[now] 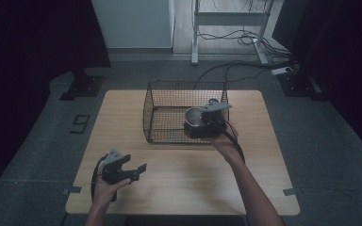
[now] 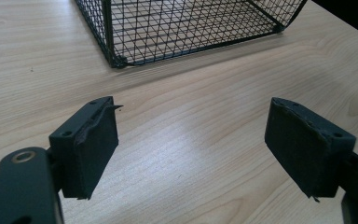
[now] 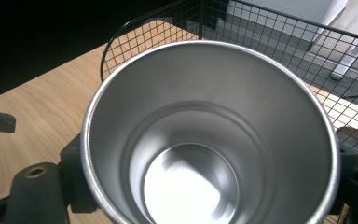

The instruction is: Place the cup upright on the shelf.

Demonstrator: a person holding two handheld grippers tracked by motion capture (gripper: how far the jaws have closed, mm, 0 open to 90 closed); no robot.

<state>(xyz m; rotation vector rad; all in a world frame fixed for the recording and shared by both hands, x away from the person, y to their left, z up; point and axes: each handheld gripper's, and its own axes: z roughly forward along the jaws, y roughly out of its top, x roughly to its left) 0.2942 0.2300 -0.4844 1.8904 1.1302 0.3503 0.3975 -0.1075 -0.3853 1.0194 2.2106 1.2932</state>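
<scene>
While the right tool [image 1: 206,123] grips the steel cup [image 1: 194,117] upright, mouth up, at the wire basket [image 1: 169,101]'s near right corner at frame centre, the left tool [image 1: 131,170] hangs released over the bench [image 1: 179,165], lower left, well apart.

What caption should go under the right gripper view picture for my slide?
Right tool grips a shiny round metal cup by a black wire basket.
</scene>
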